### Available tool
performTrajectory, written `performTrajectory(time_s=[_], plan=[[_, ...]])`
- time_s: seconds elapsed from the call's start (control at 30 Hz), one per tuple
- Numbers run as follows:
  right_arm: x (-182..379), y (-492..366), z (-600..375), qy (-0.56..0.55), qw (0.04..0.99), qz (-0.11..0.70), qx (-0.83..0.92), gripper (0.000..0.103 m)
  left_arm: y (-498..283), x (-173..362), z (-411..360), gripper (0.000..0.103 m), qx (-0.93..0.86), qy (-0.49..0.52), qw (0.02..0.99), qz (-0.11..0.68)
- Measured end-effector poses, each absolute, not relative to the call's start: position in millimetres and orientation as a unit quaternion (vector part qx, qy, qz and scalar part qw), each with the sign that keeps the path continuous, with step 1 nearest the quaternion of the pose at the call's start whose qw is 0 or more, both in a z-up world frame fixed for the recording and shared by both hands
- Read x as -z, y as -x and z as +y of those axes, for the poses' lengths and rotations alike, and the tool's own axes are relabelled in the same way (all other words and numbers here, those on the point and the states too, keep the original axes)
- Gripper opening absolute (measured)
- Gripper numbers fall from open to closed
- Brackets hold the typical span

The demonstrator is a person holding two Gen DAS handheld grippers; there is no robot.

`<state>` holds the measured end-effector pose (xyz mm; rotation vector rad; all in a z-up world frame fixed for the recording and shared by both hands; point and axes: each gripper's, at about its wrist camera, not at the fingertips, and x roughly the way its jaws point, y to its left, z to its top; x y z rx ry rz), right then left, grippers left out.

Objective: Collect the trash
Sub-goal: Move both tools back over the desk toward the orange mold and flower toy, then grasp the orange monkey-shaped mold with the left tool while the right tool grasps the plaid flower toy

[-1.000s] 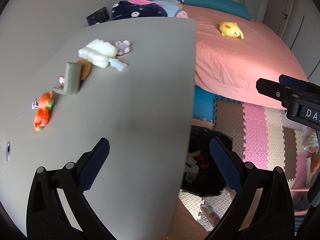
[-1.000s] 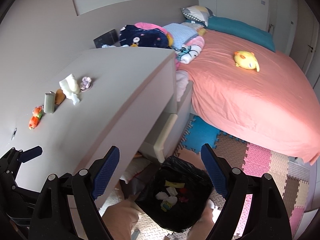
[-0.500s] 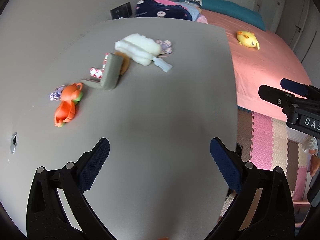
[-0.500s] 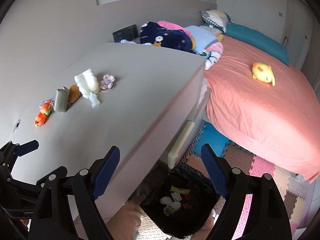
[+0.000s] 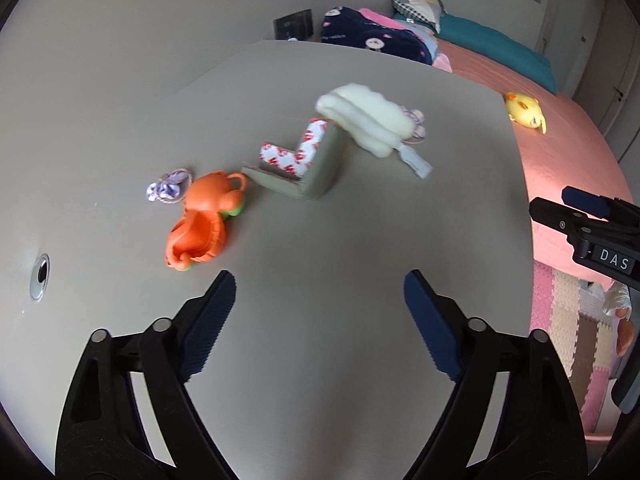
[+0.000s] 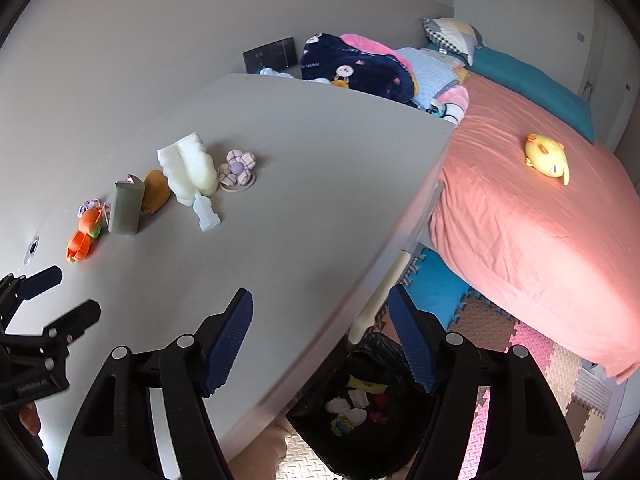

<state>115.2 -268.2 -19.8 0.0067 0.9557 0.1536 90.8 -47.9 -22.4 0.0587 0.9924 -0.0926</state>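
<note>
Several items lie in a row on the grey table: an orange toy, a small purple flower piece, a grey L-shaped foam corner guard with red-and-white tape, a white foam lump and a small pale bottle-shaped piece. My left gripper is open and empty, over the table just short of the orange toy. My right gripper is open and empty, over the table's front edge above a black trash bin holding scraps.
A checked flower coaster and a brown piece sit by the foam lump. A bed with a pink sheet and a yellow plush lies to the right. Coloured foam mats cover the floor.
My left gripper has swung left and forward over the table, closing in on the row of items. My right gripper has also moved left and forward toward the table, bin still below.
</note>
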Motion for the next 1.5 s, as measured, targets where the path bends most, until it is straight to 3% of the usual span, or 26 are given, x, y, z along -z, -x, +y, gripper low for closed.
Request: performTrajectory(time_s=[0.37,1.03,1.3,1.5], plan=[[30,-157,-251,0.001,0.88,0.468,-0.083,0.062,-110,31,0,0.072,0.002,0.003,0.874,0.485],[41,-218,-205,0.028,0.875,0.467,-0.124,0.062,-146,48,24,0.072,-0.003,0.009,0.866,0.501],[46,-235,-184,0.043,0.877,0.457,-0.143,0.061,-149,48,26,0.057,0.001,-0.004,0.87,0.493],[45,-237,-178,0.054,0.878,0.452,-0.148,0.043,-153,47,25,0.049,0.001,-0.005,0.871,0.491]])
